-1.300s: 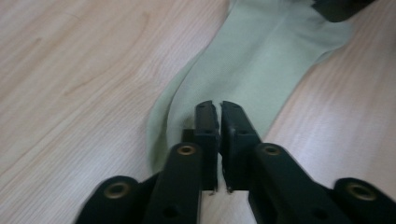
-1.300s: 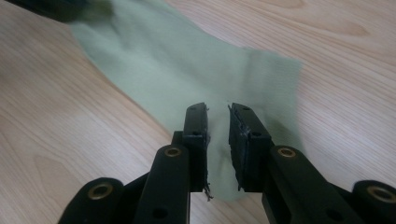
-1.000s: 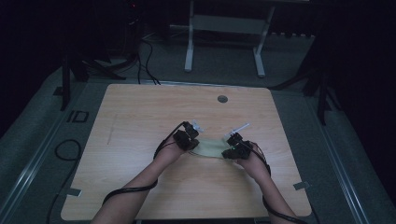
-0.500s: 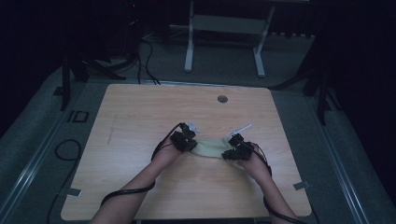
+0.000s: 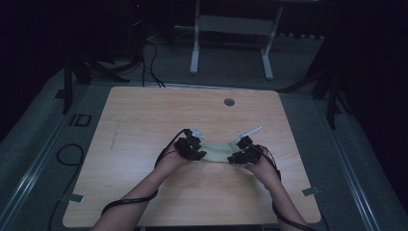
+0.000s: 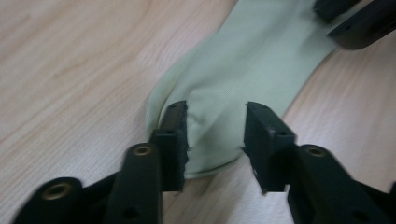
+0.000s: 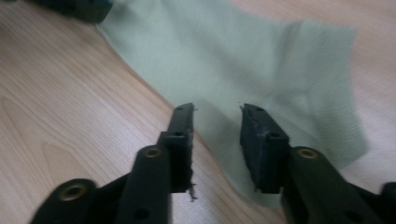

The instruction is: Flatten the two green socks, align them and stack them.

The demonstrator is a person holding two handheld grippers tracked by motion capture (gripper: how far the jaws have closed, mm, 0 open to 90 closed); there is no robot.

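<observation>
A pale green cloth [image 5: 217, 152] lies flat on the wooden table [image 5: 144, 120], stretched between the two hands. My left gripper [image 5: 191, 149] rests at the cloth's left end. In the left gripper view its jaws have just been opening and stand apart over the folded end of the cloth [image 6: 233, 88], the pads clear of the fabric. At the right end sits my right gripper [image 5: 243, 154]. Its jaws have also just been opening and stand apart above the cloth [image 7: 261, 60] in the right gripper view, gripping nothing. The other gripper's black jaws show at the far edge of each gripper view.
A small round grey grommet [image 5: 229, 102] is set in the table near its far edge. Cables trail from both grippers off the near side. Beyond the table stand a white desk frame [image 5: 231, 43] and dark stands on the floor.
Both grippers have stayed at the cloth's two ends, and the cloth lies flat between them. The hands have barely shifted.
</observation>
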